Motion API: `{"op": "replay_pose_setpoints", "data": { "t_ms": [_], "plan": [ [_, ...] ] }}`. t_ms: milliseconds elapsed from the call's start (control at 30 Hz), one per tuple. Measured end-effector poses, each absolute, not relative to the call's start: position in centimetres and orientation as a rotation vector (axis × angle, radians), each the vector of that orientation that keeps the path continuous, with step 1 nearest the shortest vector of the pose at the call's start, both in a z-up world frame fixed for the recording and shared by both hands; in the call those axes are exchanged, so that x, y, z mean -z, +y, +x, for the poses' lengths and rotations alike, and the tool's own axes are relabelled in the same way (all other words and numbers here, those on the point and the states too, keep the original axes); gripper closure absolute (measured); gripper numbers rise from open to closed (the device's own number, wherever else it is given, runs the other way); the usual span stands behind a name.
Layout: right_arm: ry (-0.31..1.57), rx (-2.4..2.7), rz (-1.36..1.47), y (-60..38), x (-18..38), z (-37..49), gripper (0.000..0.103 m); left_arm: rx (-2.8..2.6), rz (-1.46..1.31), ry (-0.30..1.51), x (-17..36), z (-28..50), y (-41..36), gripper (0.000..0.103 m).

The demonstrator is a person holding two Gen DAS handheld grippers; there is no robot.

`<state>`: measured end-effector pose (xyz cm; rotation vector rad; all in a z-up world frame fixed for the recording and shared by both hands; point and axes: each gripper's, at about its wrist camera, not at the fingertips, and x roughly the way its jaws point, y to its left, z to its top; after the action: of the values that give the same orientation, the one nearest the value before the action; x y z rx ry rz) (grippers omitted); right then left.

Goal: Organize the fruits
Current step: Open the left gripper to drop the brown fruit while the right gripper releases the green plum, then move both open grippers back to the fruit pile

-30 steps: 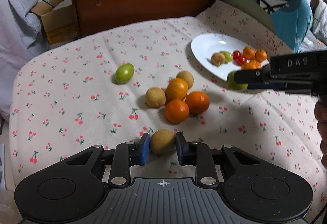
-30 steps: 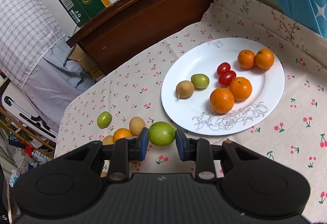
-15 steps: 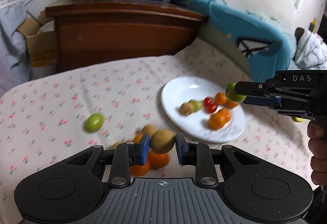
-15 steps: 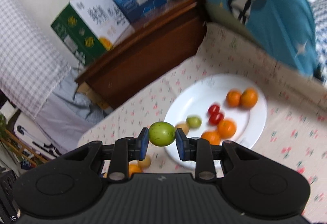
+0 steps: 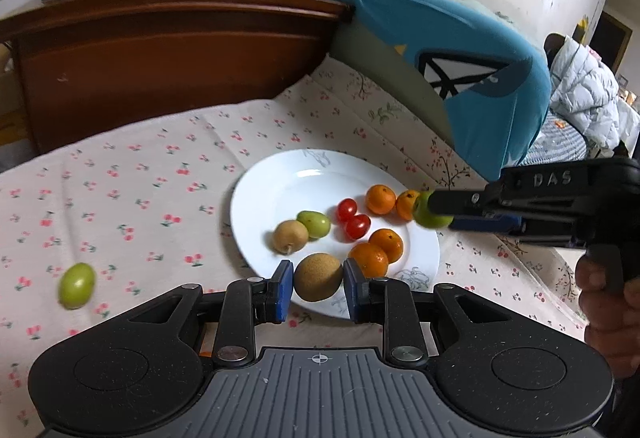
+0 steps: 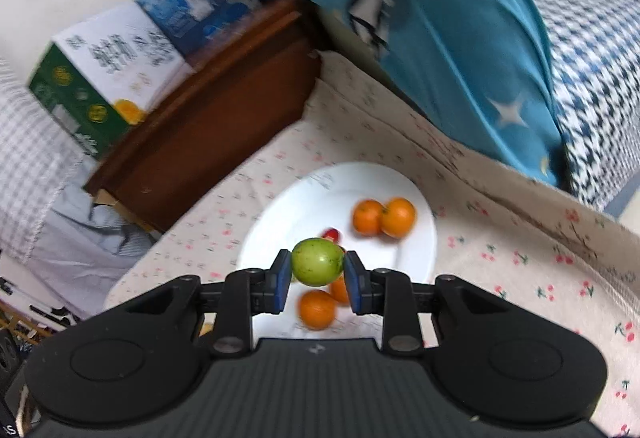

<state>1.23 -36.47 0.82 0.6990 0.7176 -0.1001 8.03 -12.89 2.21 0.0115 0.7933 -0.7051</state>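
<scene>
Carry-to-plate step: left gripper [image 5: 318, 284] clamped on a round tan-brown fruit [image 5: 318, 282] over the white round plate [image 5: 272, 194] rim at 6 o'clock; right gripper [image 6: 317, 270] clamped on a smooth green fruit [image 6: 317, 267] above the plate's 3 o'clock side. Next, I'd judge: lower each onto bare plate w/o knocking the oranges [image 5: 378, 254], then let go.

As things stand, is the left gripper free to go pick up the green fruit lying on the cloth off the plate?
Probably not yet: the left gripper is shut on a tan fruit. The loose green fruit lies unobstructed on the cloth to its left, so only the load blocks it.

plate [image 5: 280, 194] white | cloth [image 5: 140, 174] cherry-print | pillow [image 5: 460, 34] teal | held fruit [image 6: 317, 261] green
</scene>
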Motion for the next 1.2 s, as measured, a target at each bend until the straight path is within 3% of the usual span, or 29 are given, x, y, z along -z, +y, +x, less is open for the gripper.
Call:
{"op": "replay_pose_setpoints", "data": {
  "t_ms": [533,700,800,933,1200],
  "plan": [
    [0.735,0.17,0.749,-37.1,1.0,2.9,0.072,0.699,0.019,0.786,-1.6,9.5,-15.5,0.075],
    [0.712,0.162,0.706,-36.6,0.3,2.7,0.072,0.667,0.002,0.759,-2.5,9.2,-14.8,0.054],
    [0.707,0.152,0.676,-36.3,0.0,2.7,0.072,0.647,-0.002,0.755,-2.9,9.0,-14.2,0.053],
    [0.705,0.139,0.676,-35.8,-0.1,2.3,0.071,0.617,-0.012,0.753,-3.8,8.7,-13.2,0.038],
    [0.682,0.091,0.662,-33.2,-1.2,1.1,0.071,0.517,0.003,0.77,-4.0,8.5,-9.7,0.033]
  ]
}}
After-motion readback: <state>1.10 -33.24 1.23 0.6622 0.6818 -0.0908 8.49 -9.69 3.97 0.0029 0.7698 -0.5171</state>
